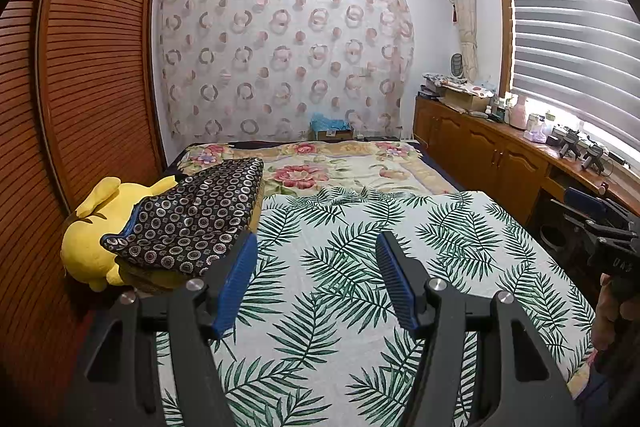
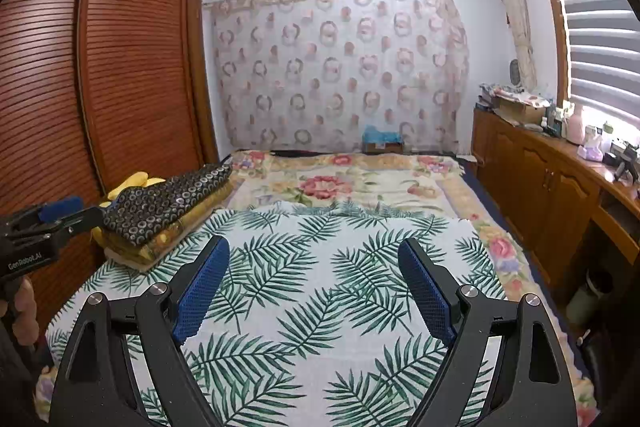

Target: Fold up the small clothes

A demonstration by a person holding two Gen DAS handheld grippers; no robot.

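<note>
Both my grippers, left and right, hang with fingers apart, holding nothing, over the palm-leaf sheet; the folded dark patterned garment rests at the bed's left edge on the yellow plush toy.

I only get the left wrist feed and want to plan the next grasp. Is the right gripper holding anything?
Observer: No. The right gripper has its fingers apart, with only the palm-leaf sheet showing between them.
Operator: What is under the dark patterned cloth?
Observer: Seen from the side, the dark patterned cloth tops a stack of folded yellowish layers.
Operator: How close is my left gripper to that stack?
Observer: The left gripper shows at the picture's left edge, and its fingers line up with the cloth's near end. I cannot tell whether they touch.
</note>
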